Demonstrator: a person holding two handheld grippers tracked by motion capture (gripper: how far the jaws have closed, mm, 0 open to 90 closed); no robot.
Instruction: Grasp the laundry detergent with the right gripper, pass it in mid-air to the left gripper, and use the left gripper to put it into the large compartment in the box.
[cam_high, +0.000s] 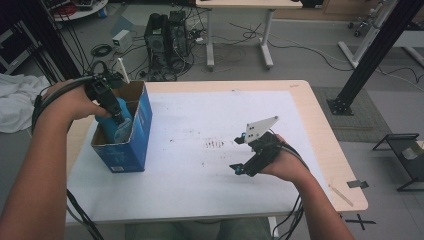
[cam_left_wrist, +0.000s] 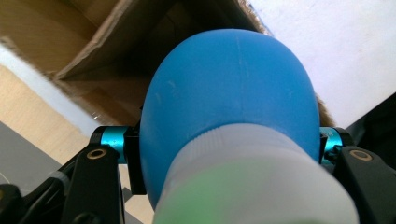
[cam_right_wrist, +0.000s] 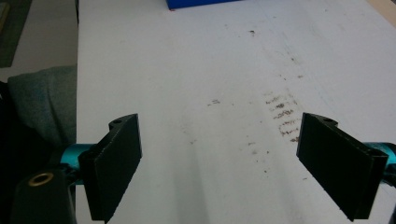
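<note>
High view: my left gripper (cam_high: 117, 120) pinches blue bottle (cam_high: 120, 127), lowering into blue box (cam_high: 142, 125); next, release inside. Right gripper (cam_high: 245, 155) spread, idle.

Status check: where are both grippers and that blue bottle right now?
Left gripper shut on blue bottle, inside the open blue box. Right gripper open, empty, over the white tabletop. Nothing in the way.

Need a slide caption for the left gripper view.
Left tongs clamp a blue bottle above the open cardboard box.
</note>
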